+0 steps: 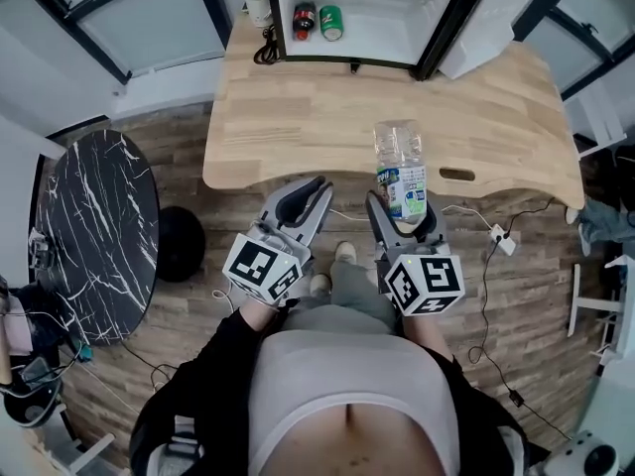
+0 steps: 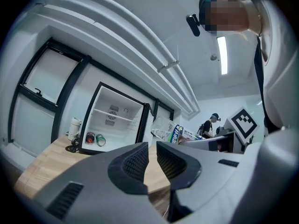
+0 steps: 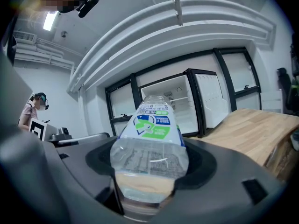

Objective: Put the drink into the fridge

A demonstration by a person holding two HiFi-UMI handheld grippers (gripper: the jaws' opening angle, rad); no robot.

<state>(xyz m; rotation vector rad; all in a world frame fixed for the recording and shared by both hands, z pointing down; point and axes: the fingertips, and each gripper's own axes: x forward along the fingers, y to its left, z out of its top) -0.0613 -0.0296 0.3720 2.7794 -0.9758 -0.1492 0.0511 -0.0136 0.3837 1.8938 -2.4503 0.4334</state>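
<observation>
So, ur right gripper [image 1: 402, 206] is clamped on the water bottle [image 1: 400, 162]. It's clear plastic w/ a green/blue label, and the jaws are squeezing its lower part while the rest sticks out toward the far side. It's held over the near edge of the wooden table [image 1: 298, 127]; can't tell if it touches.

Left gripper [image 1: 306, 201] is just beside it on the left, jaws nearly together w/ only a thin slit, nothing in there.

Fridge [image 1: 382, 43] sits at the far end of the table, door swung open on the right, well apart from the bottle. Inside on the left there's a red can [image 1: 304, 20] and a green can [image 1: 330, 23] side by side. White container [image 1: 257, 0] + black cord [image 1: 266, 48] are just left of the fridge.
</observation>
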